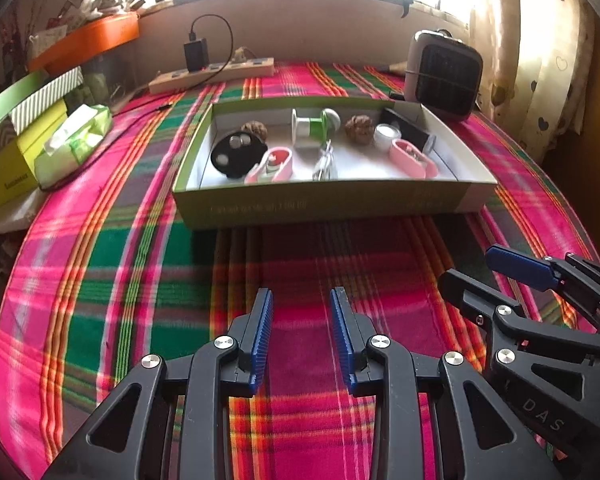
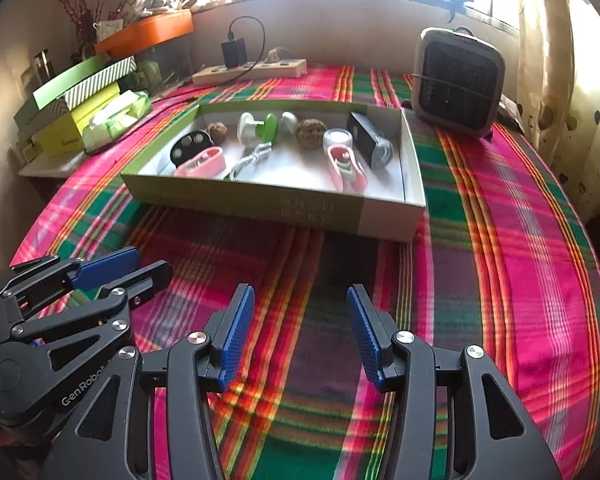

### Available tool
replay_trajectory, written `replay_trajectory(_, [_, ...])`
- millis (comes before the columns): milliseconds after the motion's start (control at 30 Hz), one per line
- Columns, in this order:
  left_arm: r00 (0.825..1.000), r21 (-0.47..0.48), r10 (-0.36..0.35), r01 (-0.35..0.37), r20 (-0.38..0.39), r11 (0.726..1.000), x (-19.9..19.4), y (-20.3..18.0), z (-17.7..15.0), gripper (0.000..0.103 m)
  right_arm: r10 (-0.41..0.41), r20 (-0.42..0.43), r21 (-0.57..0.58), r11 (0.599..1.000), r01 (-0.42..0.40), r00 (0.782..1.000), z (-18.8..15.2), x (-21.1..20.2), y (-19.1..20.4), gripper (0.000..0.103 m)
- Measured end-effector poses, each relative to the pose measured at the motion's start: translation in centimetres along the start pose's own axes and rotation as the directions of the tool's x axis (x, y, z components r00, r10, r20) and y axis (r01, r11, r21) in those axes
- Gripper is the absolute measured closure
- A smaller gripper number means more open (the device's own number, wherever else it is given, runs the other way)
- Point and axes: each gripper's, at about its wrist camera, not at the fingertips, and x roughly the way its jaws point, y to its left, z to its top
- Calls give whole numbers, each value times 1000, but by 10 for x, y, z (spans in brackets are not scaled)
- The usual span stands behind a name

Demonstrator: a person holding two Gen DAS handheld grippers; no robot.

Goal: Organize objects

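A shallow green and white box (image 1: 320, 200) (image 2: 284, 204) sits mid-table on the plaid cloth. It holds a black round case (image 1: 236, 152), two pink cases (image 1: 272, 164) (image 1: 410, 156), two walnuts (image 1: 358, 128), a green and white spool (image 1: 312, 124), a coiled white cable (image 2: 248, 162), a small white jar (image 2: 337, 136) and a black device (image 2: 366, 136). My left gripper (image 1: 302, 304) is open and empty, near the front edge. My right gripper (image 2: 300, 304) is open and empty beside it; it also shows in the left wrist view (image 1: 512, 268).
A small grey heater (image 2: 458, 80) stands at the back right. A power strip (image 2: 252, 70) with a black charger lies along the back wall. Stacked green boxes (image 2: 72, 100) and a tissue pack (image 1: 76, 140) sit at the left. A curtain (image 2: 560, 80) hangs at right.
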Motion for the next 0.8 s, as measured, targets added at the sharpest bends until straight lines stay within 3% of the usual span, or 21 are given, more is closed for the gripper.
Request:
replay_trajectory(267, [1000,8,22,-22,18,1000,-5,-3,-9,75,-20,-15,-5,1000,20,1000,-11,-1,4,52])
replay_trajectory(800, [996,-6,65,-65,57,998,-11,-8,-21,72,-87,10,18,996,87,996,-25,-7,2,37])
